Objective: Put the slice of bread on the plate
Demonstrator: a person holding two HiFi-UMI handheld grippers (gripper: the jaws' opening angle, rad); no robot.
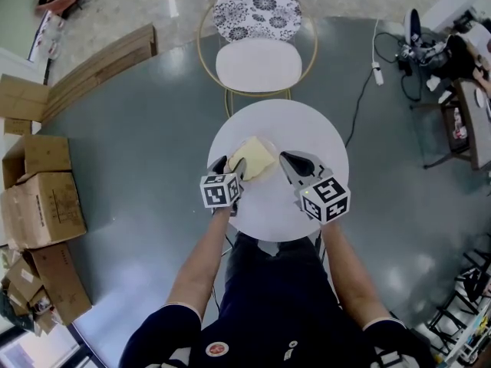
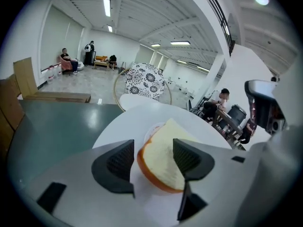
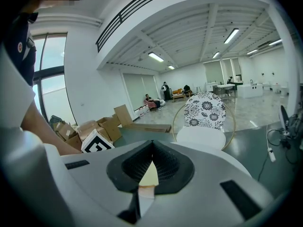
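A slice of bread [image 1: 254, 158] with a brown crust lies flat on a small pale plate [image 2: 150, 130], in the middle of the round white table [image 1: 307, 129]. My left gripper [image 1: 232, 167] is at the bread's near left edge. In the left gripper view the bread [image 2: 163, 162] sits between the left gripper's [image 2: 151, 148] wide-apart jaws, and the left pad stands clear of it. My right gripper [image 1: 286, 160] rests just right of the bread with its jaws together. In the right gripper view only a thin wedge of bread [image 3: 149, 175] shows through the right gripper's [image 3: 151, 146] closed pads.
A chair [image 1: 258, 61] with a white seat and floral back stands at the table's far side. Cardboard boxes [image 1: 42, 198] are stacked on the floor at left. A power strip, cables and a desk with equipment [image 1: 453, 67] are at right. The person's legs are below the table's near edge.
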